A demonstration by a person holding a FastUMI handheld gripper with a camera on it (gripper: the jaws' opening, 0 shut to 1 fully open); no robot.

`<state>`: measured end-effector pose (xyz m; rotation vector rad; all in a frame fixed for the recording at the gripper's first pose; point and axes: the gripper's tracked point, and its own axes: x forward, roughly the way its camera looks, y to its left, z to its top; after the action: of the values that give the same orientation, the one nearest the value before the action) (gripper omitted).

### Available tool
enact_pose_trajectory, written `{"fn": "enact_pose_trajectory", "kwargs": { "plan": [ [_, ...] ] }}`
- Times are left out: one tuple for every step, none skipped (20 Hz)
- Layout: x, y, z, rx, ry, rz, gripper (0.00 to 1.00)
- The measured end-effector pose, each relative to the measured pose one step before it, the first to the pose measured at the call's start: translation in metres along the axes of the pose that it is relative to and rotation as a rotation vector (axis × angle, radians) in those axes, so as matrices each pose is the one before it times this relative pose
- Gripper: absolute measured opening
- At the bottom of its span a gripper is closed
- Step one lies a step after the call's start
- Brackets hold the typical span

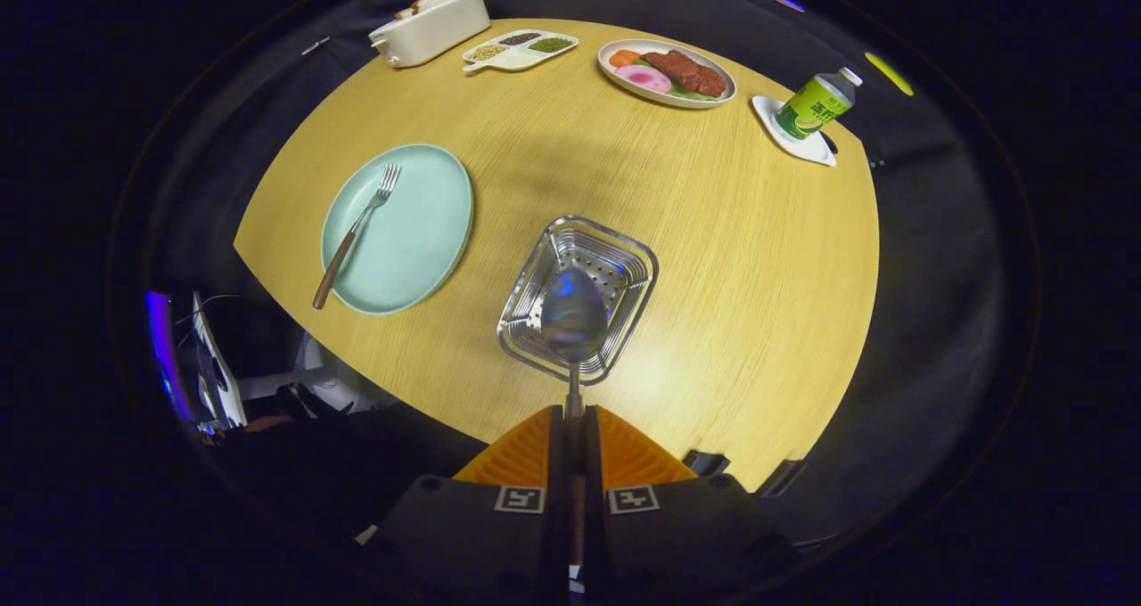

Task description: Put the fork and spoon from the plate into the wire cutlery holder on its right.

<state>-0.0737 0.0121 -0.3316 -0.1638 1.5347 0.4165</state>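
My orange gripper (574, 414) jaws clenched on metal spoon (574, 314), bowl above silver wire cutlery holder (535, 285). Wooden-handled fork (355, 233) lies on pale green plate (428, 232), left, on wooden tabletop (713, 249).

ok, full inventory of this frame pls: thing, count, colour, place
Round wooden table: 1, light yellow, under everything.
Pale green plate: 1, left of the holder.
Brown-handled metal fork: 1, lying on the plate.
Wire cutlery holder: 1, silver, just ahead of the fingers.
Metal spoon: 1, silver, bowl over the holder.
White oval food dish: 1, far side.
White divided tray: 1, far side.
White box: 1, far left.
Green bottle: 1, on a white coaster, far right.
Gripper: 1, orange fingers, shut on the spoon's handle.
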Motion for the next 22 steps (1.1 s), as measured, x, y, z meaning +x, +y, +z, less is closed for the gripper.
{"fn": "enact_pose_trajectory", "kwargs": {
  "plan": [
    [0.00309, -0.00161, 0.00585, 0.0039, -0.00882, 0.0008, 0.15],
    [-0.00553, -0.00162, 0.00234, 0.00434, -0.00662, -0.00104, 0.18],
    [0.00157, -0.0033, 0.00148, 0.00597, -0.00231, -0.00555, 0.21],
    [-0.0009, -0.00297, 0.00146, 0.00388, -0.00358, -0.0088, 0.23],
    [-0.00096, -0.00202, 0.00132, 0.00435, -0.00848, -0.00346, 0.26],
    [-0.00195, -0.00164, 0.00297, 0.00781, -0.02343, -0.00386, 0.27],
    [-0.0022, -0.00054, 0.00545, 0.01134, -0.04158, -0.00421, 0.33],
    [-0.00548, 0.00163, 0.01105, 0.00699, -0.07002, 0.00014, 0.37],
    [-0.00606, -0.00084, 0.01204, 0.00086, -0.08119, -0.01704, 0.38],
    [-0.00907, -0.0026, 0.01324, 0.00656, -0.08213, -0.03124, 0.4],
    [-0.00846, 0.00441, 0.01377, 0.01537, -0.0889, -0.01038, 0.45],
    [-0.00741, 0.0105, 0.01403, 0.023, -0.08391, -0.00294, 0.5],
    [-0.00812, 0.01436, 0.01205, 0.02524, -0.07059, 0.01628, 0.54],
    [-0.00491, 0.01755, 0.0084, 0.02741, -0.04885, 0.02226, 0.59],
    [-0.00197, 0.01933, 0.0023, 0.01622, -0.01849, 0.02869, 0.64],
    [0.00144, 0.01725, -0.00062, 0.00876, -0.00473, 0.01881, 0.64],
    [0.00512, 0.0192, -0.00095, 0.00666, -0.00253, 0.02745, 0.65],
    [0.00678, 0.01915, -0.00234, 0.00381, -0.00129, 0.02587, 0.66],
    [0.00766, 0.01803, -0.00552, -0.00148, 0.00673, 0.02422, 0.67],
    [0.00876, 0.01811, -0.00651, -0.0058, 0.01482, 0.02532, 0.67],
    [0.00835, 0.01383, -0.00431, -0.00118, 0.00736, 0.01557, 0.67],
    [0.00922, 0.01316, -0.00619, 0.00016, 0.01719, 0.01643, 0.67]
  ]
}}
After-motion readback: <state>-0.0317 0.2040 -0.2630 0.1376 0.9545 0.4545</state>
